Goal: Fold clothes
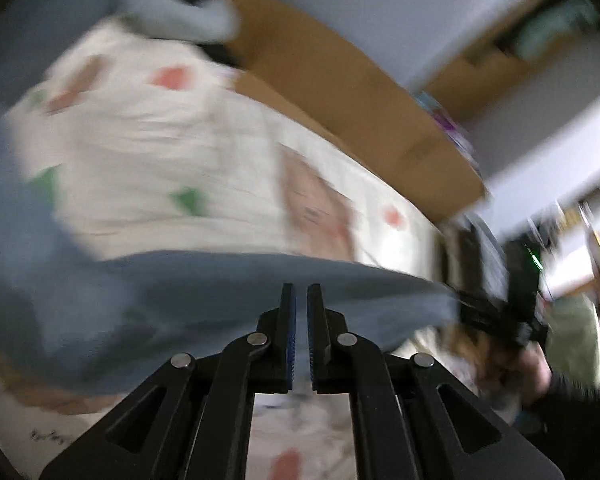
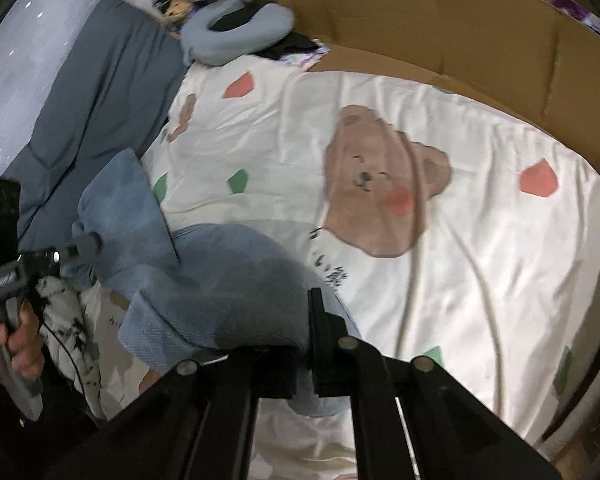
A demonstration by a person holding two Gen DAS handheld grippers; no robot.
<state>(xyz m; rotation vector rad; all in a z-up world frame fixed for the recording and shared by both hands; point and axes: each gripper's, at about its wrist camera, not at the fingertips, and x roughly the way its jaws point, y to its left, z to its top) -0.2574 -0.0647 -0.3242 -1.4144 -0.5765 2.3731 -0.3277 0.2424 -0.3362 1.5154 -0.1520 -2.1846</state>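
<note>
A light blue garment [image 2: 220, 280] lies bunched on a cream bedspread [image 2: 480, 260] printed with a bear. My right gripper [image 2: 300, 312] is shut on a fold of it; the cloth drapes over and hides one finger. In the right wrist view my left gripper [image 2: 90, 242] pinches the garment's far left edge, which stands lifted. The blurred left wrist view shows the garment [image 1: 180, 300] stretched across just beyond my left gripper [image 1: 302, 296], whose jaws stand nearly together. At the cloth's right end there, the right gripper [image 1: 460, 304] holds on.
Flattened cardboard [image 2: 440, 20] borders the bedspread's far side. A grey quilt [image 2: 100, 100] and a blue-grey neck pillow [image 2: 236, 28] lie at the left rear. A black-and-white patterned cloth [image 2: 60, 312] sits beside the person's hand [image 2: 16, 336].
</note>
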